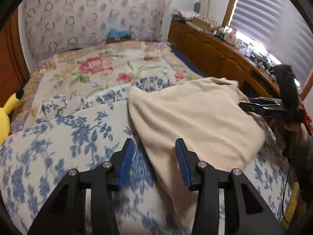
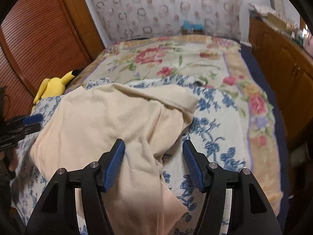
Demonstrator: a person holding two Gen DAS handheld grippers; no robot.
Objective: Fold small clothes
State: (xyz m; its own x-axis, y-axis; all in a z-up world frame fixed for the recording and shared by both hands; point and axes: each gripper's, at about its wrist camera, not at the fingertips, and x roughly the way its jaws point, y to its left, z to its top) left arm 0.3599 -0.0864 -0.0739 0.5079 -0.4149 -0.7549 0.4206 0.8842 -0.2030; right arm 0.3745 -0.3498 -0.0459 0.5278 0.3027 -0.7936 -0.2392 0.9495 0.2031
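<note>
A cream garment [image 1: 193, 117] lies rumpled on the blue-and-white floral cloth [image 1: 64, 135] on the bed. It also shows in the right wrist view [image 2: 109, 121], bunched and folded over itself. My left gripper [image 1: 154, 148] is open at the garment's left edge, its right pad over the fabric. My right gripper [image 2: 153, 146] is open just above the garment's lower part, with fabric between its pads [image 2: 115, 162]. The right gripper also shows in the left wrist view [image 1: 260, 105] at the garment's right side. The left gripper shows in the right wrist view [image 2: 29, 121] at the garment's left side.
A flowered bedspread [image 1: 101, 66] covers the far bed. A yellow plush toy [image 2: 52, 86] sits at the bed's left edge. A wooden cabinet [image 1: 211, 52] with clutter on top runs along the right. A louvred wooden door [image 2: 39, 39] stands on the left.
</note>
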